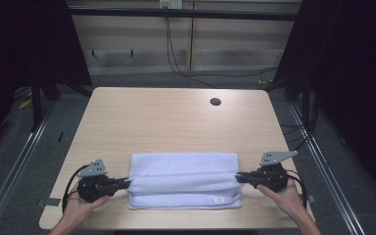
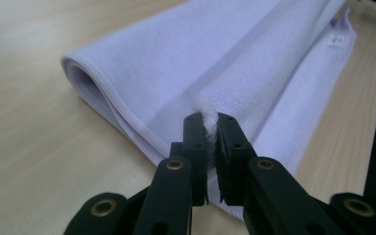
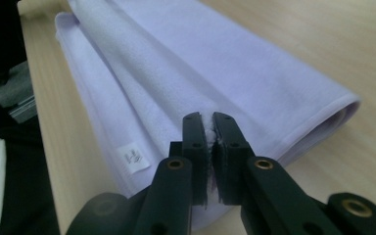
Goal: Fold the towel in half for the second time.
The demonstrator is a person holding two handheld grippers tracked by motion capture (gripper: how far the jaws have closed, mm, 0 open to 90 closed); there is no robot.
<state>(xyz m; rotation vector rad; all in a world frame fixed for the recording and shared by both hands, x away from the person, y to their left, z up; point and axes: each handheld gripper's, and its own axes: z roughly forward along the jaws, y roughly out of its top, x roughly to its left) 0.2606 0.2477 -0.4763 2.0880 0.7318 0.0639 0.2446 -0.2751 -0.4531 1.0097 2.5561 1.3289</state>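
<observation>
Two grippers, one towel [image 1: 183, 180]. Left gripper [image 1: 126, 183] pinches the left end's edge, right gripper [image 1: 239, 178] the right end's, jaws nearly closed on cloth. Towel is lilac-white, folded in layers, small label near front right corner, lying near the table [image 1: 176, 117] front edge; far half bare.

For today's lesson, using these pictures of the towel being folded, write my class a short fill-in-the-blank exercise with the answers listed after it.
1. The folded towel is pale ____ in colour.
2. The left gripper and the right gripper each pinch one ____ of the towel.
3. The towel lies on a ____ table.
4. A small white ____ is sewn near the towel's front right corner.

Missing words: lilac; end; wooden; label
</observation>
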